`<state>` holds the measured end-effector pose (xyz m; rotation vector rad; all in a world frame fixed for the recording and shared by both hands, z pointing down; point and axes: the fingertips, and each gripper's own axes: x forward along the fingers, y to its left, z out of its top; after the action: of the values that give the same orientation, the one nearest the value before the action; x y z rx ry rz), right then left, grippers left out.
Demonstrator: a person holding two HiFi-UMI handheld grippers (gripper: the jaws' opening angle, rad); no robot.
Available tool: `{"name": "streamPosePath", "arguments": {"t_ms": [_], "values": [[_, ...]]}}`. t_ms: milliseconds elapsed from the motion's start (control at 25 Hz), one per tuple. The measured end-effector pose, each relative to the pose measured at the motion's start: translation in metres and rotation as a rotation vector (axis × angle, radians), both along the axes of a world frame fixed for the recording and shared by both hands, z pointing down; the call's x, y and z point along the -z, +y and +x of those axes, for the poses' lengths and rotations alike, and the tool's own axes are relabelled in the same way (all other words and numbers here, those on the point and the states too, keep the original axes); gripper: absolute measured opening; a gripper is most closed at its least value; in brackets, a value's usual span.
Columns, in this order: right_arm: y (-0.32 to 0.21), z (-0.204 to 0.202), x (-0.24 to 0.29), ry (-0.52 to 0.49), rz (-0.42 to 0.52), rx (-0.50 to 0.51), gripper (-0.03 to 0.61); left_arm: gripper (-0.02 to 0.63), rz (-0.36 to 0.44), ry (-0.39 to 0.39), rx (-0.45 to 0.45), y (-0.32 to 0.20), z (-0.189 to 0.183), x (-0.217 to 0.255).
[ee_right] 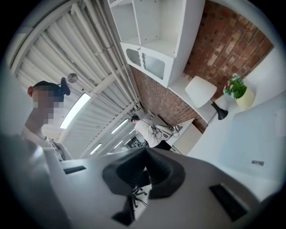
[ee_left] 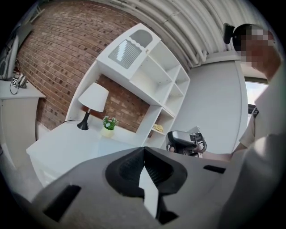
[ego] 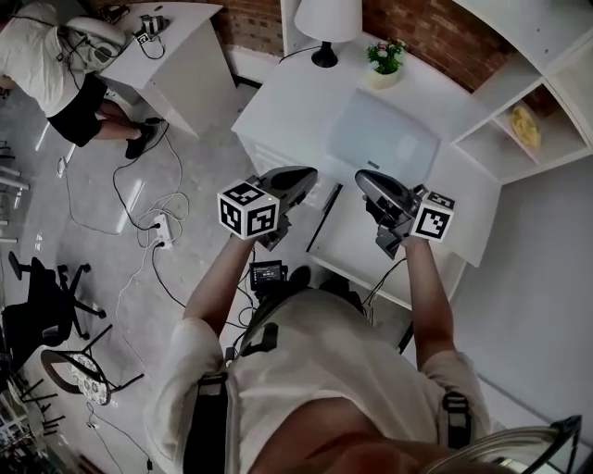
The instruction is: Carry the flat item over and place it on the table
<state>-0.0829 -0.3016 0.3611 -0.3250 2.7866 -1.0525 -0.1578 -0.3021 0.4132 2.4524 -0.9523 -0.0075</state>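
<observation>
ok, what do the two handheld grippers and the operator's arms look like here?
Both match. The left gripper and right gripper have rounded dark grey shells, each carrying a white cube printed with black square markers. The pads are black and ribbed. The person wears short white sleeves; forearms bare.

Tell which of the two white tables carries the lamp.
The nearer table, at centre: the lamp and a plant stand on it. The other table, upper left, has neither.
</observation>
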Motion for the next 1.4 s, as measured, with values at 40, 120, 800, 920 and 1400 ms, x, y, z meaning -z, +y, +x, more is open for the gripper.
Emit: {"name": "streamPosePath", "arguments": {"t_ms": [40,120,800,920,1400], "values": [[0.003,-0.006,0.005,-0.002,0.014,0.005,0.011,0.020,0.006,0.006,-0.009,0.004,-0.001,0.003],[0.010,-0.018,0.015,0.000,0.047,0.015,0.011,0.020,0.024,0.017,-0.027,0.010,-0.001,0.010],[0.087,-0.052,0.013,0.427,0.377,0.081,0.011,0.020,0.136,0.279,-0.257,0.076,0.022,0.070],[0.098,-0.043,0.016,0.442,0.397,0.083,0.011,0.020,0.145,0.285,-0.278,0.085,0.033,0.079],[0.170,0.008,0.040,0.399,0.427,0.114,0.011,0.020,0.205,0.225,-0.440,0.158,0.103,0.114]]}}
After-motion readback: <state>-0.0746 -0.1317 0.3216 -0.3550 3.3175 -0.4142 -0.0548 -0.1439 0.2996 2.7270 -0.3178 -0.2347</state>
